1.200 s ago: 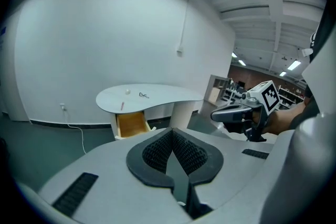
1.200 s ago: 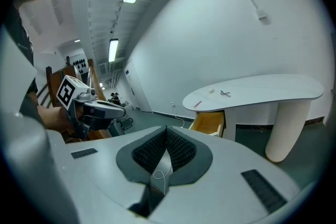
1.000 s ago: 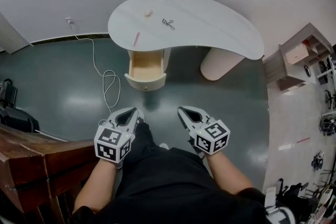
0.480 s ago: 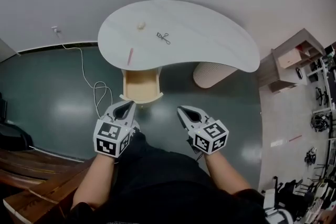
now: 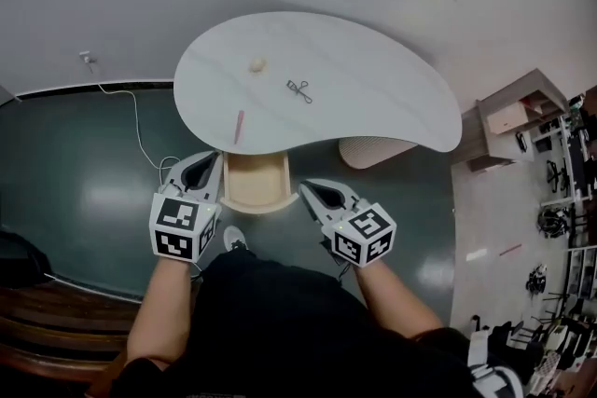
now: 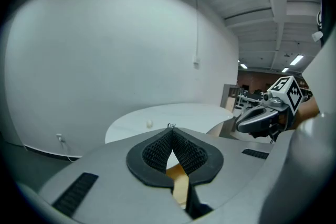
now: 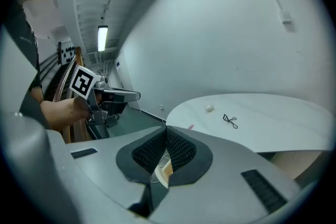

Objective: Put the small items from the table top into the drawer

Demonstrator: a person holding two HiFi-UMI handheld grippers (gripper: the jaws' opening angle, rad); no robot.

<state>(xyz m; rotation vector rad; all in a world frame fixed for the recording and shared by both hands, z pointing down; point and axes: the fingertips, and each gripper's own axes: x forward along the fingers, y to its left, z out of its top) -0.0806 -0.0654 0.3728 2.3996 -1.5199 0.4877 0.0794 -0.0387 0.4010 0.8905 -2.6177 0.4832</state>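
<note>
My left hand-held gripper (image 5: 209, 161) and right hand-held gripper (image 5: 309, 190) sit closed, empty, flanking the open drawer (image 5: 254, 184); left gripper view hides the pink stick (image 5: 239, 127) on the counter (image 5: 373, 98).

The head camera looks steeply down from above the person, with the white surface (image 5: 373, 98) ahead in the upper middle of the frame. Each gripper camera sits low behind its own fingers (image 6: 155, 152), facing that same surface almost level. The left gripper view catches the right gripper (image 6: 242, 123) at its right edge. The right gripper view catches the left gripper (image 7: 134, 95) at its left.
</note>
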